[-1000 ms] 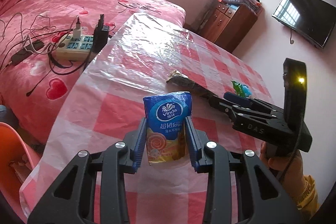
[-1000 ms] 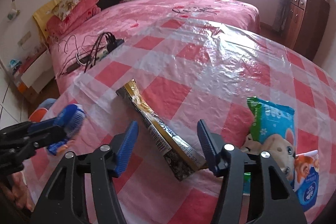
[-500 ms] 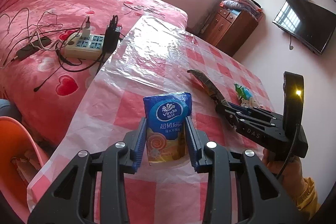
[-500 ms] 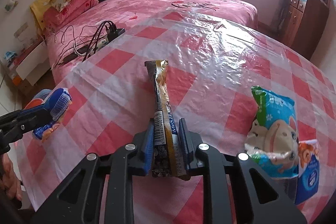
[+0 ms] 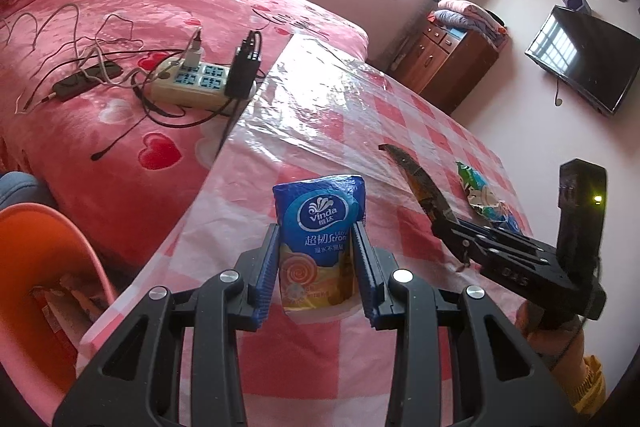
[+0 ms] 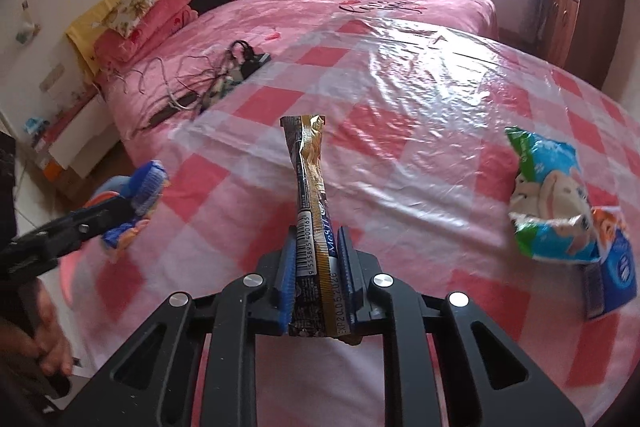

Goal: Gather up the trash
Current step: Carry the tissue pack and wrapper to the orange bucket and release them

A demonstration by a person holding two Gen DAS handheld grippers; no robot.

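While both hands carry trash above it, the desk (image 6: 420,99) with its pink-checked plastic cover fills most of each view, and a pink bed (image 5: 168,7) lies along its far-left side. An orange bin (image 5: 44,255) with scraps inside sits low at the near-left desk corner, seemingly the drop point.

The left gripper (image 5: 316,267) is clamped on a blue tissue pack (image 5: 320,223), pads on its two narrow sides, the pack upright. Soft and light; it gives under pressure, so a mid-body hold like this suits it.

The right gripper (image 6: 318,275) has its jaws closing the last bit on a long gold-and-black wrapper (image 6: 312,199), pinched near its lower end, with the rest standing up and away from the pads. Thin, crinkly, slick film; almost weightless, likely to flop or slip if held loosely, so a firm pinch close to the end is right.

Left on the desk at far right: a green-and-blue snack bag (image 6: 548,199), crumpled, touching a blue packet (image 6: 612,271) just nearer. Both look light and crushable; best taken across the puffed middle.
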